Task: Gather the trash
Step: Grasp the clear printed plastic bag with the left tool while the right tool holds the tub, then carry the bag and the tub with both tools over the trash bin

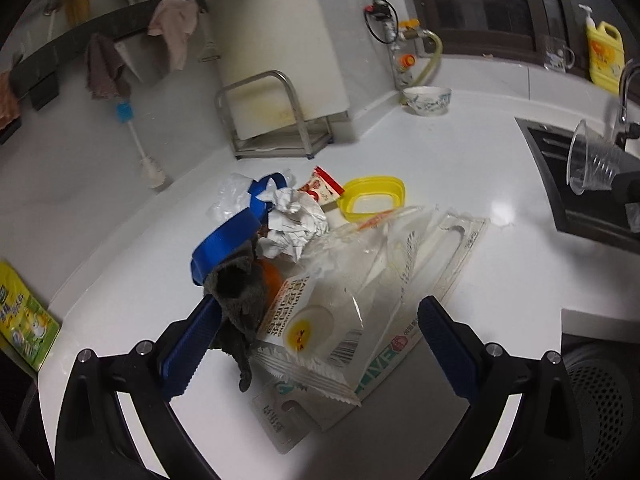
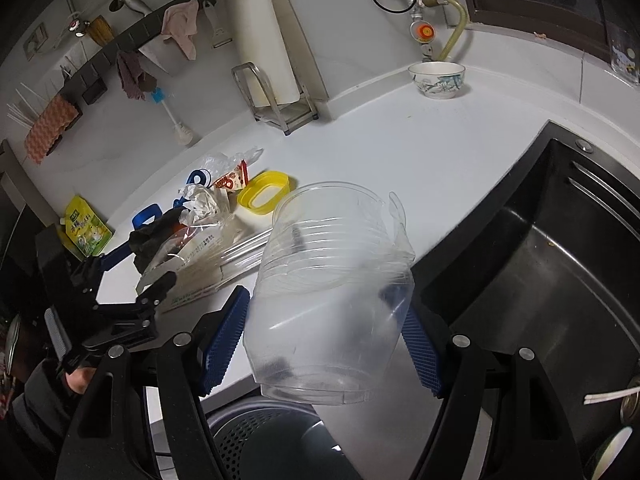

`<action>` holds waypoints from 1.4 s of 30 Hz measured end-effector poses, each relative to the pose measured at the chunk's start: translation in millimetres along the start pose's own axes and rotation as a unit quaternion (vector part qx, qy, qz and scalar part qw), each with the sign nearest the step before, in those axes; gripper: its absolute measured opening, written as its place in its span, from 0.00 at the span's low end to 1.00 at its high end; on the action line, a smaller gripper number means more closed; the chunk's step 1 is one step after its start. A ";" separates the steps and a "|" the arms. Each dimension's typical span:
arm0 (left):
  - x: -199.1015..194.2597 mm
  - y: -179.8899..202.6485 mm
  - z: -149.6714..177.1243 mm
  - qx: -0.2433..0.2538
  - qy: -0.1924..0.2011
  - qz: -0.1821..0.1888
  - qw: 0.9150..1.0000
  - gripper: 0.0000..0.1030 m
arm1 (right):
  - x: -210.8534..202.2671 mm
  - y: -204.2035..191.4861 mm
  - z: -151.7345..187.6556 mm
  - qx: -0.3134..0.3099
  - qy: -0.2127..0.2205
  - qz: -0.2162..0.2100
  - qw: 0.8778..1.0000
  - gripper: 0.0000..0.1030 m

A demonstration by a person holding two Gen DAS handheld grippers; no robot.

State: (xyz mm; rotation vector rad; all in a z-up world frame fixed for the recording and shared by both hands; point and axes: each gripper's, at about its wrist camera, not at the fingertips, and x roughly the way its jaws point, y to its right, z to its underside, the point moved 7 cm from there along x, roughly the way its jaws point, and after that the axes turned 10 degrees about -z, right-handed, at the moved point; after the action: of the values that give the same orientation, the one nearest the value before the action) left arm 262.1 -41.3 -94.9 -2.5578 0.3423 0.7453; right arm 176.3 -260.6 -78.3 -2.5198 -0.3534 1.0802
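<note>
Right wrist view: white counter (image 2: 400,152) runs along the wall, black sink (image 2: 560,248) set into it on the right. Perforated dark bin (image 2: 272,440) sits below the counter edge. Right gripper (image 2: 320,340) clamped on a clear plastic cup (image 2: 332,300), cracked down one side, blue pads pressing its lower walls; cup held tilted over the counter's edge, above the bin. Patterned bowl (image 2: 438,78) stands near the back wall.

Left wrist view: trash pile (image 1: 320,272) in mid-counter — clear packaging sheets and bags, an egg-print wrapper (image 1: 316,324), crumpled paper (image 1: 296,220), blue ribbon (image 1: 232,240), small red-and-white packet (image 1: 322,188). Yellow lid ring (image 1: 370,198) lies just beyond the pile. Left gripper (image 1: 316,348) has its jaws wide apart, straddling the near side of the pile. A dark grey cloth (image 1: 240,300) touches the left pad; I cannot tell whether it is caught there. Nothing clamped.
</note>
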 end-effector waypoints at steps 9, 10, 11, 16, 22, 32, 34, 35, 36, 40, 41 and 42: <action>12.4 13.4 -5.4 0.030 0.010 -0.021 0.999 0.87 | 0.1 -10.4 3.7 -0.007 -0.003 0.001 1.000 0.69; 13.2 15.0 -6.8 0.032 0.010 -0.022 0.999 0.80 | 0.0 -11.4 4.5 -0.008 -0.003 0.001 1.000 0.69; 14.4 16.8 -7.4 0.034 0.008 -0.022 0.999 0.73 | 0.4 -12.6 4.5 -0.008 -0.003 0.000 1.000 0.69; 15.5 25.6 -8.6 0.031 -0.002 0.002 1.000 0.49 | 0.3 -15.9 6.1 -0.013 -0.005 -0.001 1.000 0.69; 12.0 19.7 -8.9 -0.019 -0.022 0.034 0.999 0.22 | 0.4 -16.6 7.8 -0.009 -0.007 -0.006 1.000 0.69; -15.6 -1.4 -14.5 -0.095 -0.038 0.078 0.992 0.14 | -2.4 -16.2 11.5 -0.003 -0.006 -0.014 1.000 0.69; -19.7 -7.3 -17.9 -0.108 -0.041 0.084 0.990 0.14 | -3.9 -17.2 11.8 -0.004 -0.004 -0.014 1.000 0.69; -22.1 -10.6 -19.7 -0.115 -0.042 0.086 0.989 0.14 | -4.5 -18.3 12.2 -0.005 -0.004 -0.014 1.000 0.69; -25.2 -14.2 -21.8 -0.123 -0.042 0.089 0.987 0.14 | -5.4 -18.9 12.3 -0.005 -0.003 -0.014 1.000 0.69; -39.5 -25.8 -29.3 -0.139 -0.036 0.089 0.986 0.13 | -9.4 -22.0 13.3 -0.007 0.001 -0.016 1.000 0.69; -42.7 -27.7 -31.2 -0.142 -0.034 0.089 0.985 0.12 | -10.9 -23.2 13.2 -0.007 0.002 -0.016 1.000 0.69; -46.7 -30.2 -33.3 -0.145 -0.031 0.089 0.985 0.12 | -11.9 -24.6 13.2 -0.008 0.004 -0.017 1.000 0.69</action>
State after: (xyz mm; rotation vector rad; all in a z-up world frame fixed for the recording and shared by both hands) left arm 249.1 -26.2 -33.2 -2.7927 0.4788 1.0044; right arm 156.6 -239.8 -68.5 -2.5215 -0.4025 1.0593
